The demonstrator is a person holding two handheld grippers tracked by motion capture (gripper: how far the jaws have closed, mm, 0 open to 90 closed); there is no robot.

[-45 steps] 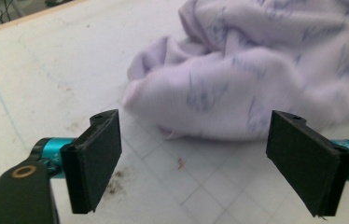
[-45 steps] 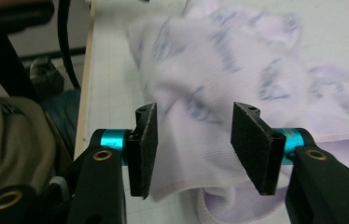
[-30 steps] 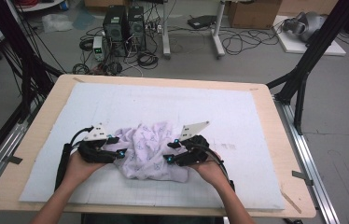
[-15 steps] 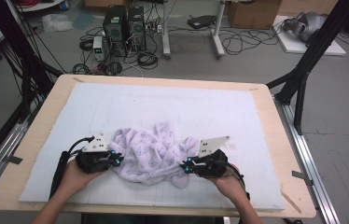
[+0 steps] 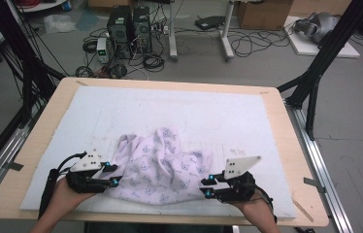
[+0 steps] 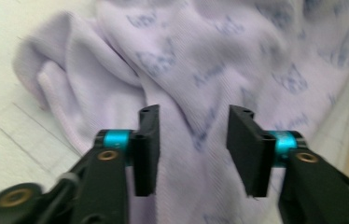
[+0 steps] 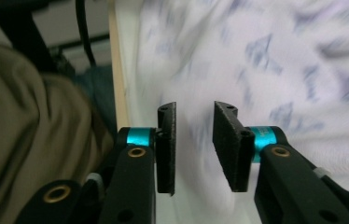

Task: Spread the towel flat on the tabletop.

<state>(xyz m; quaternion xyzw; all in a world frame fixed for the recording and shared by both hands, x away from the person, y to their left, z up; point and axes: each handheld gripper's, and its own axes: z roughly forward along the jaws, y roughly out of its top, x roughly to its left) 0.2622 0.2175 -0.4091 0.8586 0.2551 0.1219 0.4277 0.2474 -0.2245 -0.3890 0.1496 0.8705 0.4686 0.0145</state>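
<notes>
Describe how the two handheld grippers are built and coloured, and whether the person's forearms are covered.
Both the left gripper and the right gripper are black, with flat rectangular black jaws, turquoise collars behind them and brass-coloured pivot pins. Each carries a pale grey three-cornered plate dotted with small marks on top. A black cable loops from the left one. The forearms are bare, no sleeves.

cloth [image 5: 160,167]: on mat [image 5: 194,111], near counter [image 5: 286,145] front edge, centre-left | left hand-held gripper [image 5: 111,174]: at cloth's left edge | right hand-held gripper [image 5: 207,186]: at cloth's right edge | mat's back half behind cloth
</notes>
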